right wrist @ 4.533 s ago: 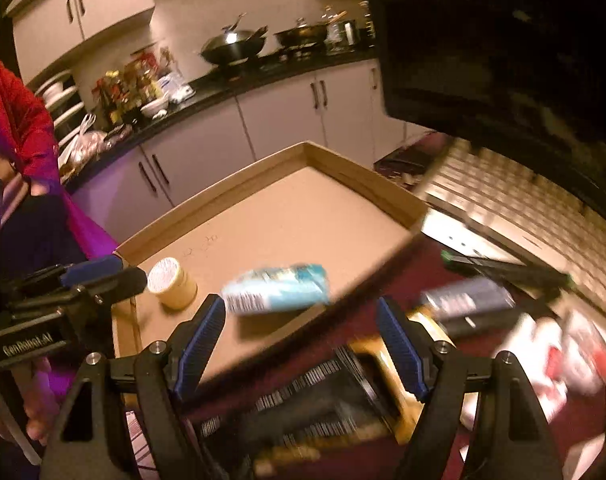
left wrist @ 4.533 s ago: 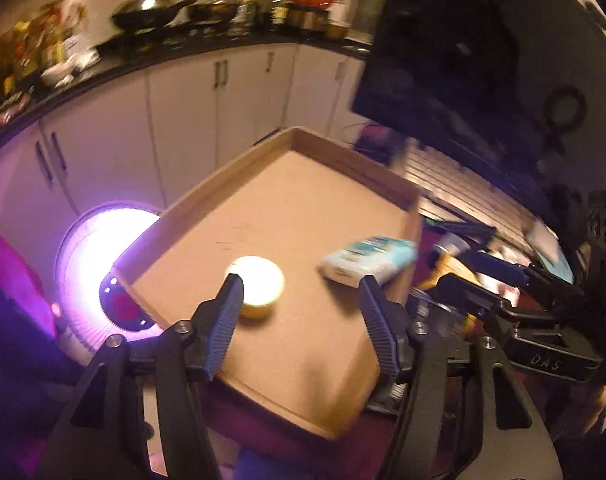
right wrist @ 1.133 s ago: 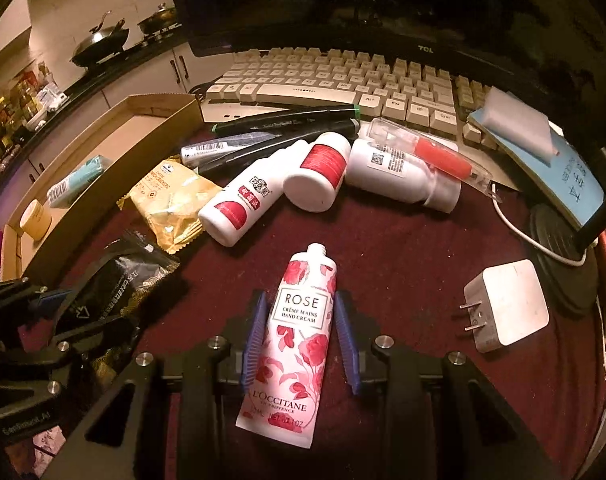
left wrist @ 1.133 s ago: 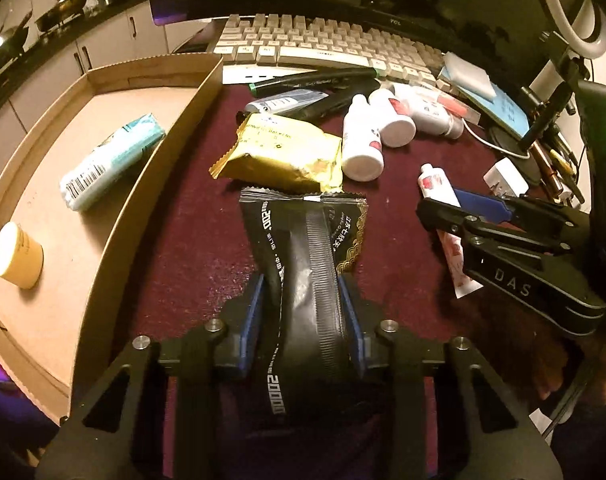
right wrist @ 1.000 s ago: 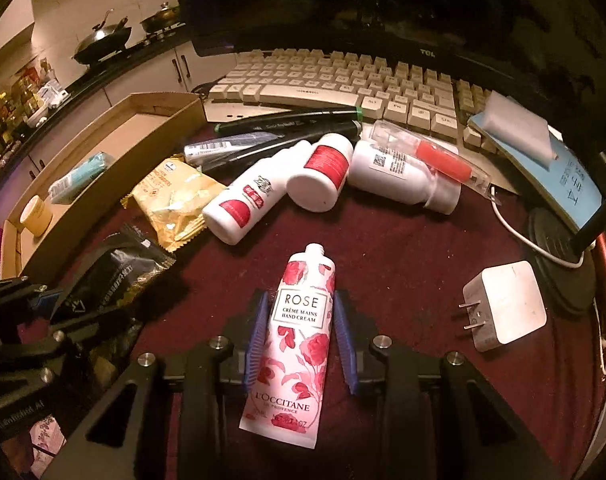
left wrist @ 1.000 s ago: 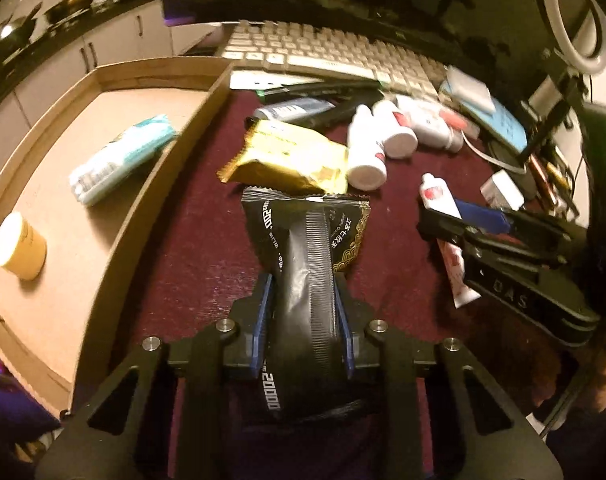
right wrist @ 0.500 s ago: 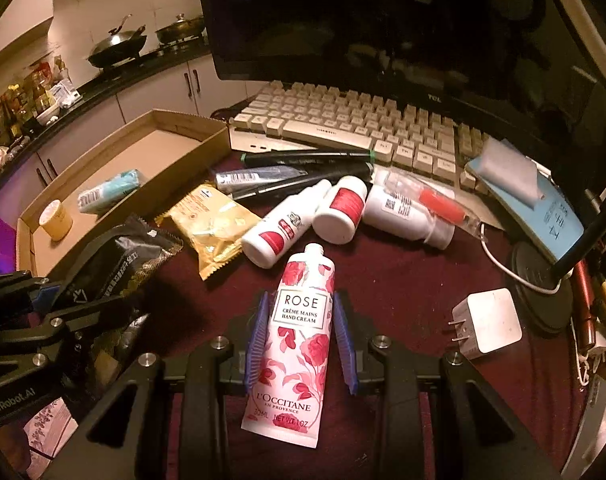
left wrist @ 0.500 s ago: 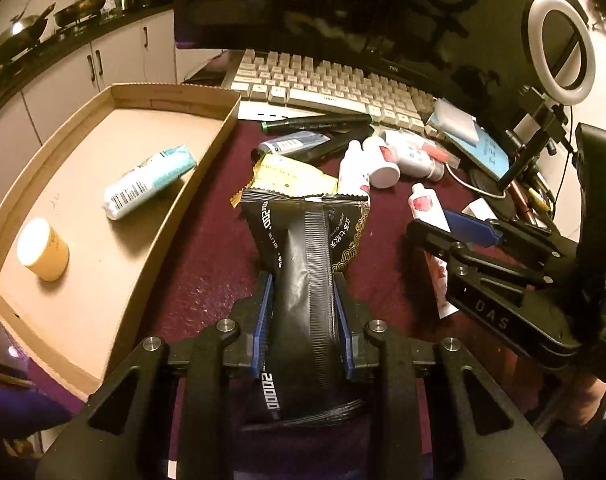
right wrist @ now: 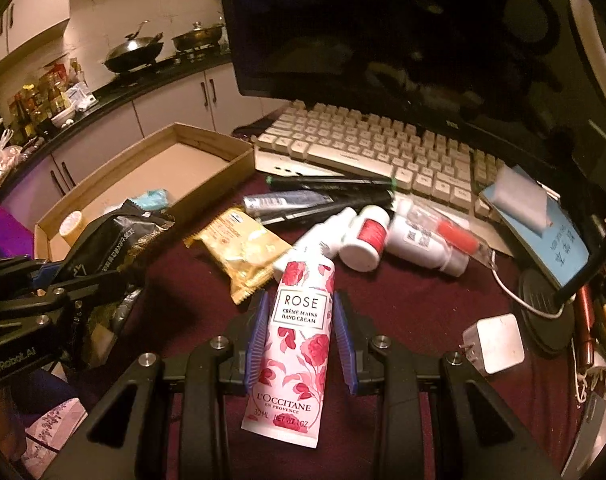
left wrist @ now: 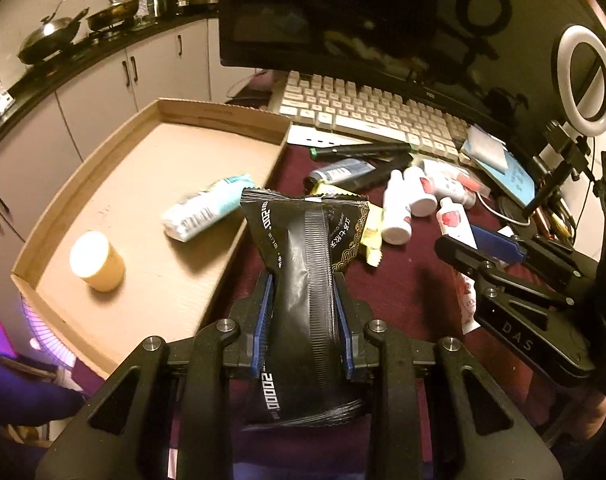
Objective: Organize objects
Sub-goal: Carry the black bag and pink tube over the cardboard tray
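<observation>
My left gripper (left wrist: 303, 280) is shut on a black snack packet (left wrist: 307, 272) and holds it above the maroon desk, by the right wall of the cardboard tray (left wrist: 223, 114). The tray holds a small yellow jar (left wrist: 97, 260) and a teal-and-white packet (left wrist: 205, 208). My right gripper (right wrist: 301, 298) is shut on a pink rose hand cream tube (right wrist: 299, 336), lifted over the desk. In the right wrist view the left gripper and its black packet (right wrist: 119, 240) are at the left, the tray (right wrist: 211, 136) behind them.
On the desk lie a yellow snack packet (right wrist: 243, 252), white bottles with red labels (right wrist: 363, 236), dark tubes and pens (right wrist: 327, 196), and a white charger (right wrist: 495, 344). A keyboard (right wrist: 383, 144) and monitor (right wrist: 383, 40) stand behind. Kitchen counters lie beyond.
Both grippers have risen from the desk with their loads: the black packet and the hand cream tube now hang above the surface. The left gripper has swung towards the tray.
</observation>
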`<state>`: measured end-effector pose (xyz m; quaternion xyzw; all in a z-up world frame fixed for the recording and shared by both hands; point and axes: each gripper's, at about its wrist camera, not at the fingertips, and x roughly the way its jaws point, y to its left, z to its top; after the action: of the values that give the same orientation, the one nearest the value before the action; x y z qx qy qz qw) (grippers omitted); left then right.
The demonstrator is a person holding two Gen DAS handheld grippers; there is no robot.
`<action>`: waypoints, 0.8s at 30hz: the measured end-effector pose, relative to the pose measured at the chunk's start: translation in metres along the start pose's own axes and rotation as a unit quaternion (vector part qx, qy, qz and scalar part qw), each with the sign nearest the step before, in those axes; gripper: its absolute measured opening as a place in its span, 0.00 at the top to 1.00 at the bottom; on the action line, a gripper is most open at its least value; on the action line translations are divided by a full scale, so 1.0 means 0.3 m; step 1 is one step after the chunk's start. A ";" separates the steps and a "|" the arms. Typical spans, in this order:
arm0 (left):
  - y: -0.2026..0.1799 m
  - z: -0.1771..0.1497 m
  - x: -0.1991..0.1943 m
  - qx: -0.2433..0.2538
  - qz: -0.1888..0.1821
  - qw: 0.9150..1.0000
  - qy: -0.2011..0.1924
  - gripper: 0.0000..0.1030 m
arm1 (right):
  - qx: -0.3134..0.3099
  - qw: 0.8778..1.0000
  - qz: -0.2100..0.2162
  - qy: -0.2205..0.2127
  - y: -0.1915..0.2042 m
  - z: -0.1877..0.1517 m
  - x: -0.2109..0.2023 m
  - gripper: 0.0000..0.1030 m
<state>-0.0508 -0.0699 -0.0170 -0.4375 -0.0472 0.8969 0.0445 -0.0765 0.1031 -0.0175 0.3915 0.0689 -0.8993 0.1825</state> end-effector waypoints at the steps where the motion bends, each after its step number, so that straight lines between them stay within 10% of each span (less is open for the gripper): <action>1: 0.004 0.002 -0.005 0.000 0.003 1.000 -0.003 0.73 | -0.002 1.000 0.002 -0.001 0.007 0.005 0.000 0.69; 24: 0.276 0.076 -0.066 -0.073 0.048 0.996 -0.034 0.73 | -0.034 0.997 0.074 -0.006 0.179 0.160 0.081 0.69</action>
<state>-0.0599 -0.1553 0.0023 -0.4106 -0.0931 0.9065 -0.0323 -0.1037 0.0339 -0.0016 0.3835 0.0688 -0.8828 0.2623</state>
